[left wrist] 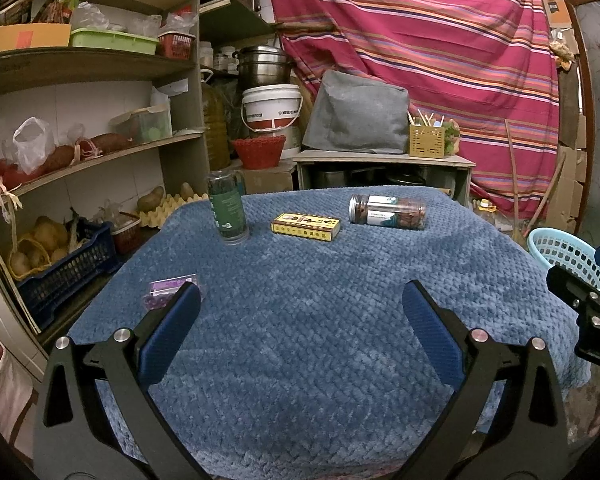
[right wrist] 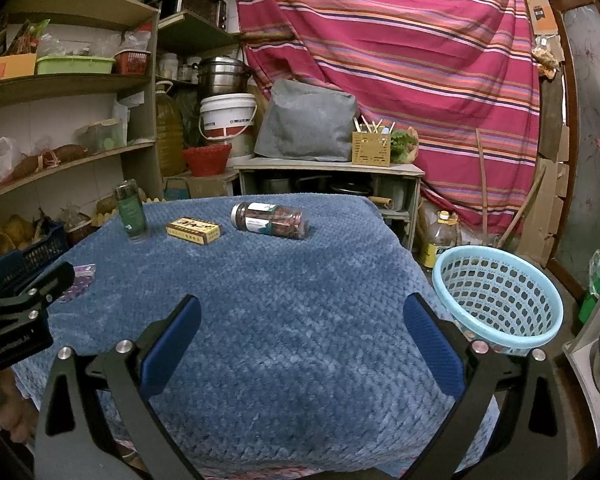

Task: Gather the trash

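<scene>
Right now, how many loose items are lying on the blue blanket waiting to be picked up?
4: an upright green jar far left, a yellow box beside it, a clear jar on its side far right, and a purple packet near the left edge. None looks hidden.

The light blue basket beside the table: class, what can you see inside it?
In the right wrist view the light blue basket shows only its perforated inner wall; no trash is visible. Its near rim hides part of the bottom, and the left wrist view shows only part of it.
</scene>
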Demonstrator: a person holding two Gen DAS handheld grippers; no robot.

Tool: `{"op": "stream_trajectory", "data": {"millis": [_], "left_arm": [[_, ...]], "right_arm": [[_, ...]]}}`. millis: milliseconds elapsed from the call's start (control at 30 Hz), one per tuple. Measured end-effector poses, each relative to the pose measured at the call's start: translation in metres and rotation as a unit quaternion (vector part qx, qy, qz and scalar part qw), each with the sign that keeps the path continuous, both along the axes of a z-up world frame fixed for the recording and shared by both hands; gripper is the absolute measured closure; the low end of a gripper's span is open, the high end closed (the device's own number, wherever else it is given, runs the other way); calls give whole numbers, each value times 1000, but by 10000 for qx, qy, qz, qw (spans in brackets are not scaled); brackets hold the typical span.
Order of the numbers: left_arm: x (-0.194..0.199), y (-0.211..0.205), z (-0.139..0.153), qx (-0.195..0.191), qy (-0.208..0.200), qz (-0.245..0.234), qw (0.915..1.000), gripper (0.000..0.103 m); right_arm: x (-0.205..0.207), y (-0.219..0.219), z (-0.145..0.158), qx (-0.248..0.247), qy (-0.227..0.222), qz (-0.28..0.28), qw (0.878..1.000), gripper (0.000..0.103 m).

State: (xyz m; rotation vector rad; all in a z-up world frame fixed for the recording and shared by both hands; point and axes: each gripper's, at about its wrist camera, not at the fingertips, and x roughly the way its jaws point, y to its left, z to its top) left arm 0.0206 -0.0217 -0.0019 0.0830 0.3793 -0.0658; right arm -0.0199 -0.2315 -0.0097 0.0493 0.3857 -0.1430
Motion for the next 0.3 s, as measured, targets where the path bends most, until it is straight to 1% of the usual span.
{"op": "stream_trajectory", "data": {"millis": [300], "left_arm": [[-1,-1,0,13,10,-1,10000,5]], "right_arm": [[-1,2,-3,39,22,-2,10000,4]]}}
